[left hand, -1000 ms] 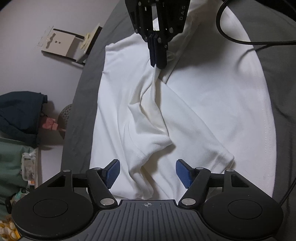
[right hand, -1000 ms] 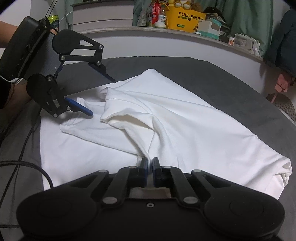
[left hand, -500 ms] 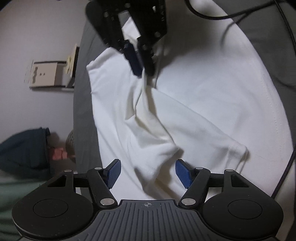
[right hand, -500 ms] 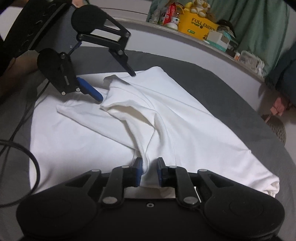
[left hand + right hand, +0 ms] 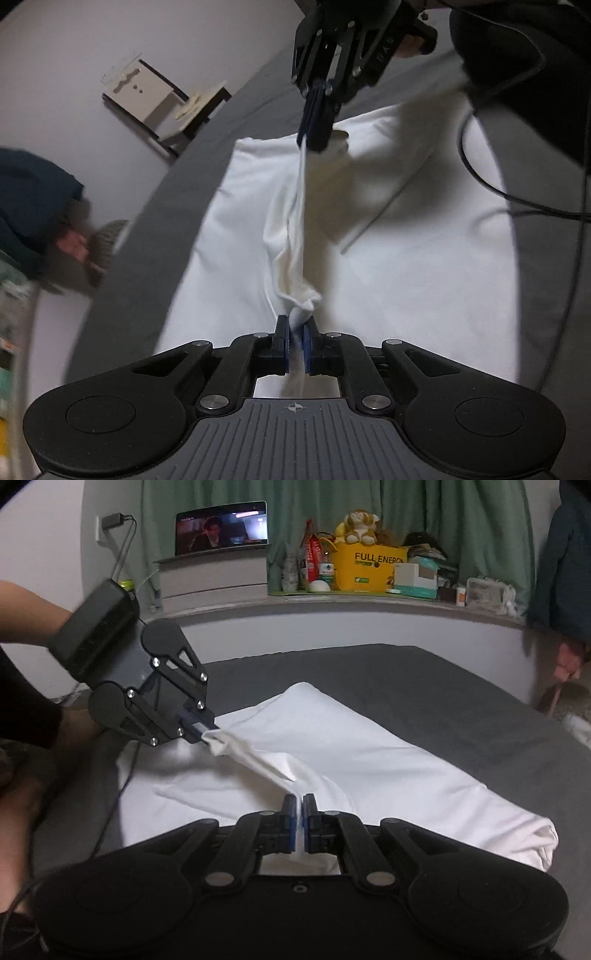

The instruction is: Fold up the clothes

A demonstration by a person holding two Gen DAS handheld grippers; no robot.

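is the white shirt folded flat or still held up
Held up, not flat: the white shirt has a ridge stretched taut between the shut left gripper and right gripper.

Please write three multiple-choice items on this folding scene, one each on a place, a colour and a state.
1. Where does the white shirt lie? A on a wooden floor; B on the grey bed cover; C in a basket.
2. What colour is the storage box on the ledge? A red; B blue; C yellow.
3. How is the left gripper? A shut on cloth; B wide open; C out of view.

B: grey cover shows around the shirt. C: the lettered box is yellow. A: both it and the right gripper pinch shirt fabric.
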